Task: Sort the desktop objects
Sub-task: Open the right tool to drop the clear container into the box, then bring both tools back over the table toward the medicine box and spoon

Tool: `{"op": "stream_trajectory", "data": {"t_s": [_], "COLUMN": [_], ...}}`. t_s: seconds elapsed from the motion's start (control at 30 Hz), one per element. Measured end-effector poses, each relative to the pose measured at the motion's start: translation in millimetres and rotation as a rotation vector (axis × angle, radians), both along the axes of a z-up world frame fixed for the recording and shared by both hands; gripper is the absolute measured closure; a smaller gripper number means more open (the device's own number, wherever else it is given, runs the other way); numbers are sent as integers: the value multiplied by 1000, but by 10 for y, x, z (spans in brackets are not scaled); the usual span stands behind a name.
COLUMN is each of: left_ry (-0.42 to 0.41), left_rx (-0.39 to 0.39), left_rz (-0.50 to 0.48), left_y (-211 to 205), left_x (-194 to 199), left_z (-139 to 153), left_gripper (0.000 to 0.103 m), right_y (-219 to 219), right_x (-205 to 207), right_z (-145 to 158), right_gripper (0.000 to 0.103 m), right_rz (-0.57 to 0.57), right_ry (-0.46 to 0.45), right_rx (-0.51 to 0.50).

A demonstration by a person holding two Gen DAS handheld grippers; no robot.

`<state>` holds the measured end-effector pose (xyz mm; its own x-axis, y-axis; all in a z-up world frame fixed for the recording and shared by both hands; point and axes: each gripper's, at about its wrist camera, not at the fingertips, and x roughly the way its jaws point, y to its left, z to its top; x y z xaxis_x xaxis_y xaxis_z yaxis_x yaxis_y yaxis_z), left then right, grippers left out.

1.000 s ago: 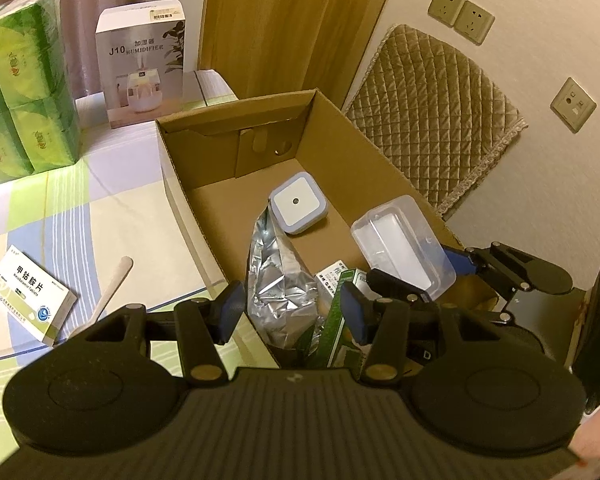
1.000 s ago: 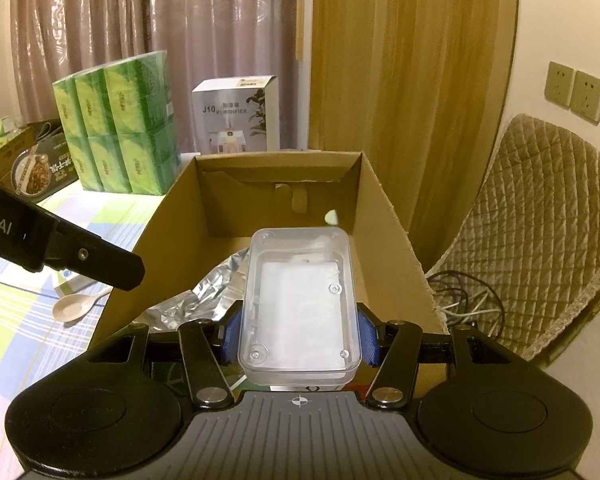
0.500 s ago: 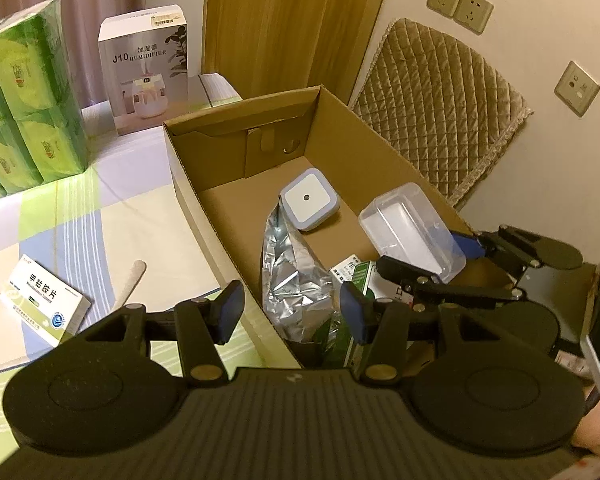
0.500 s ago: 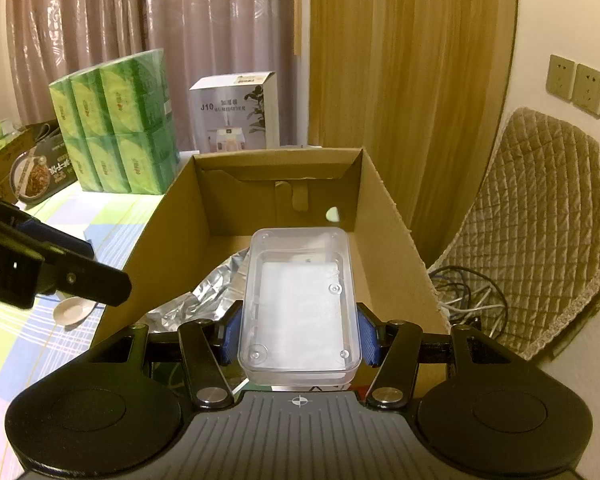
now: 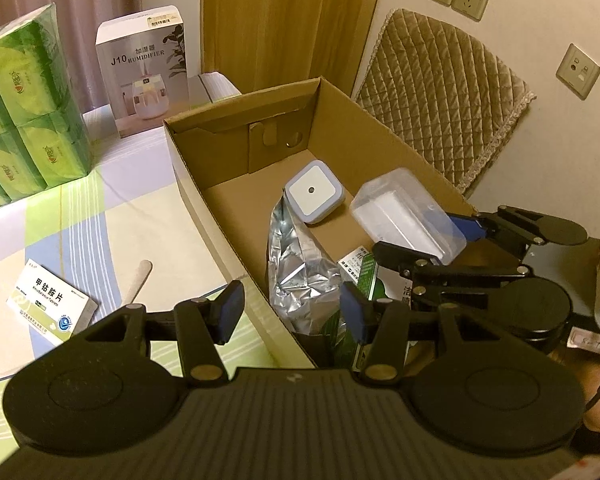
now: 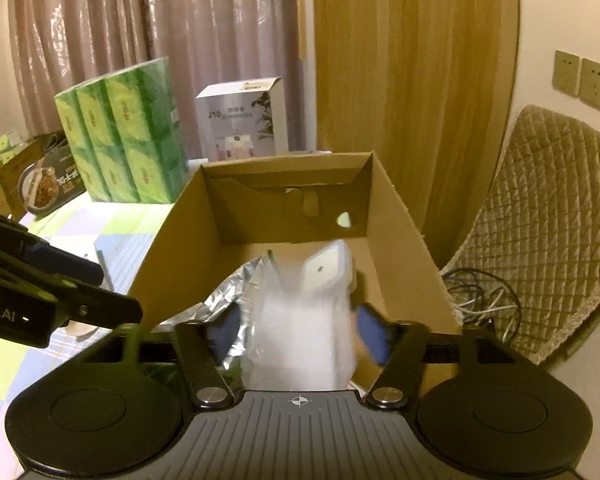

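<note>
An open cardboard box (image 5: 204,200) sits on the table; it also shows in the right wrist view (image 6: 400,216). Inside lie a silver foil bag (image 5: 300,272), a square blue-white device (image 5: 314,192), and green-white cartons (image 5: 366,276). A clear plastic case (image 5: 404,216) is between the fingers of my right gripper (image 5: 424,240) over the box. In the right wrist view the case (image 6: 300,340) is blurred and my right gripper (image 6: 298,330) has its jaws spread wider than it. My left gripper (image 5: 292,310) is open and empty above the box's near wall.
On the striped tablecloth left of the box lie a white medicine carton (image 5: 52,304) and a wooden stick (image 5: 138,280). Green tissue packs (image 5: 32,108) and a humidifier box (image 5: 144,72) stand behind. A quilted chair back (image 5: 444,92) and cables (image 6: 480,300) are to the right.
My right gripper's jaws have opened and the clear case, firmly held before, is now blurred and dropping toward the box. My left gripper has drawn back slightly, staying open.
</note>
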<state>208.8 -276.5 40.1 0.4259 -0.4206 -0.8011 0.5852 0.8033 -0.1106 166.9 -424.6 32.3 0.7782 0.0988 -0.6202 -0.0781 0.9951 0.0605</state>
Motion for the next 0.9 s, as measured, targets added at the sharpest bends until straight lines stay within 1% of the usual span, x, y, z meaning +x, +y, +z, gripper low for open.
{"op": "stream_trajectory", "data": {"t_s": [0.17,0.23,0.3,0.43,0.67,0.73,0.77,0.87,0.9], "left_ry": [-3,-5,-5,-14,-44,-52,-54,-65,-71], "left_rx": [2,0,-3,-3,0,1,-1,2,8], "left_rz": [3,6,11,23,69,89,101,132,146], "left_y": [16,45,87,216,674,838,924,1184,1278], "left_x": [-4,-13,-26,-85,-325,-423,-474,-634,-695], "left_z": [-1,-5,-9,-8,-16,-28,-35,-66,-83], "left_gripper": [56,56,56,55,50,46,42,40,36], "right_y": [-28,-46,-55,-58,70,134,179,328,390], "right_x": [-77,-132,-189,-358,-706,-805,-847,-977,-1029], "right_z": [18,27,33,50,58,75,85,121,135], "right_gripper": [35,33,28,26,22,21,20,19,19], "right_rz": [-10,-16,-23,-33,-26,-19,-13,11,22], "right_ry": [1,1,1,-3,-9,-14,-16,-24,-27], "right_rx": [2,8,10,22,46,56,60,70,74]}}
